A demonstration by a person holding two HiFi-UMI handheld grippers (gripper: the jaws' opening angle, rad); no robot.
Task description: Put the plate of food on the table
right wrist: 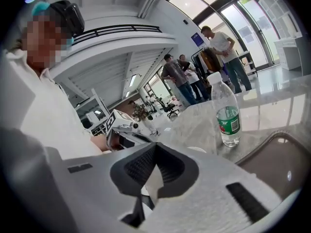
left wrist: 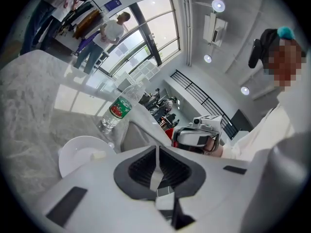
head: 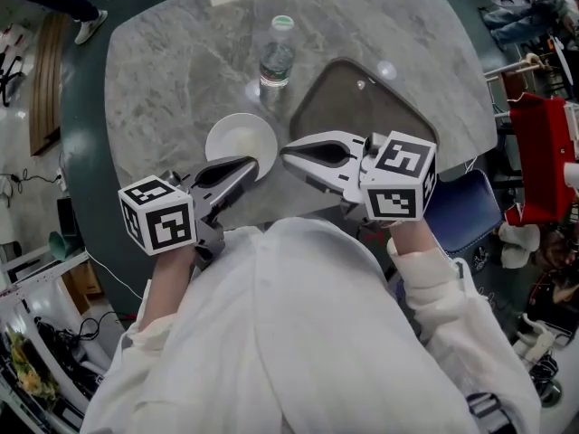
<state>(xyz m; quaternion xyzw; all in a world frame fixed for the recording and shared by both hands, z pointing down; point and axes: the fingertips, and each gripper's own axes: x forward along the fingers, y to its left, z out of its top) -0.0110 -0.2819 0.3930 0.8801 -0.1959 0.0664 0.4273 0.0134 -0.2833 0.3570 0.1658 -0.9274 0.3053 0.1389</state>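
Partly plate (head: 237, 138) rim hidden under left gripper (head: 252, 164); its jaws together, empty; right gripper (head: 287, 155) jaws likewise.

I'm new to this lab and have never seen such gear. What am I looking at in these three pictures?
A person holds a hand tool in each hand; each ends in a two-jaw claw. The head view looks down from a camera on the person's head; the other two come from cameras riding on the tools. The left claw and right claw are both shut and empty. On the marble table stand a white plate with a small bit of food, a water bottle and a dark tray.
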